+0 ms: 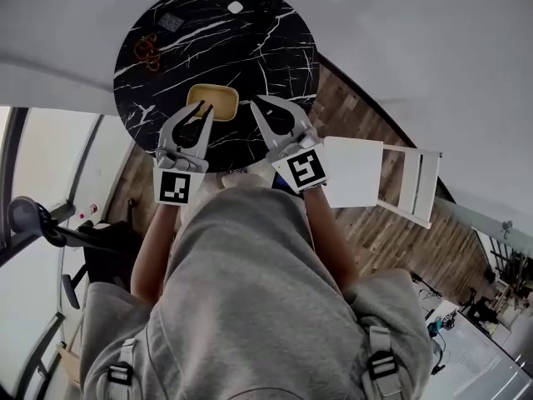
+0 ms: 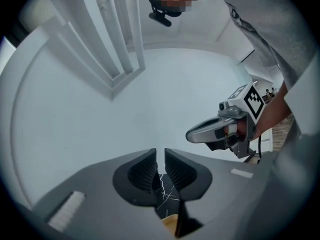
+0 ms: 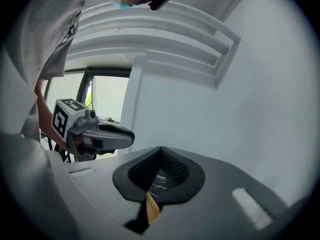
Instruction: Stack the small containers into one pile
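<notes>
One shallow tan container [image 1: 218,98] is sitting at the near edge of the round black marble table [image 1: 250,48]. The left gripper [image 1: 202,111] is hovering over the container's near left corner. Its jaws are standing a narrow slit apart, with nothing between them. The right gripper [image 1: 265,102] is hanging just to the right of the container, with its jaws pressing together on nothing. A white chair [image 1: 391,182] is standing on the right, beside the table.
</notes>
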### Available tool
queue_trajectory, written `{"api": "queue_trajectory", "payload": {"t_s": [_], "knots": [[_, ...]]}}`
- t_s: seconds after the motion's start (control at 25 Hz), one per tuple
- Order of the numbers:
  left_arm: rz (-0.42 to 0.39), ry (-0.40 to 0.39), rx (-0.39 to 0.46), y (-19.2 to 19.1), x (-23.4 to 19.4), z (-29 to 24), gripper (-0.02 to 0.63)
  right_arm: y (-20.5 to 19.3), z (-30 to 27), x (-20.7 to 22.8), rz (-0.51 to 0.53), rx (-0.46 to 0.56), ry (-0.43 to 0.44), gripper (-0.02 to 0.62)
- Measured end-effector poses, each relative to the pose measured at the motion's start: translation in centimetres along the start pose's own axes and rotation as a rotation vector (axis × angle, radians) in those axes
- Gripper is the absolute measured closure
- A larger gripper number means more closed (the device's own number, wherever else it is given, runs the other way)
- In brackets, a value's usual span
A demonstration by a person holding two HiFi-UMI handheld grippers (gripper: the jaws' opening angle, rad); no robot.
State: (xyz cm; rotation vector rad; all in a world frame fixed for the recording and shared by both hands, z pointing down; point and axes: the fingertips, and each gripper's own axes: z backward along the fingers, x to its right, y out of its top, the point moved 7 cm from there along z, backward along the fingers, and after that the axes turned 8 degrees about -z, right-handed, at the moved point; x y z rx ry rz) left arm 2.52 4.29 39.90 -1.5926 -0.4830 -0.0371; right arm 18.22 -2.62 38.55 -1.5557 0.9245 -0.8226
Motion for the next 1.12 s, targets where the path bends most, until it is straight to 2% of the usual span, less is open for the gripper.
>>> {"api": "queue_trajectory", "payload": {"t_s": [0.28,1.12], "knots": [[0.031,0.039,-0.004,0.4,-0.2,0.3,0.561,1.0,-0.5,-1.2,0.024,0.007,0.038,0.581],[-0.002,-0.019,-0.010,-0.3,0.0,-1.0,0.561,-0.2,-1.0,-0.5,0.009,-0.024,0.042,0.581]]}}
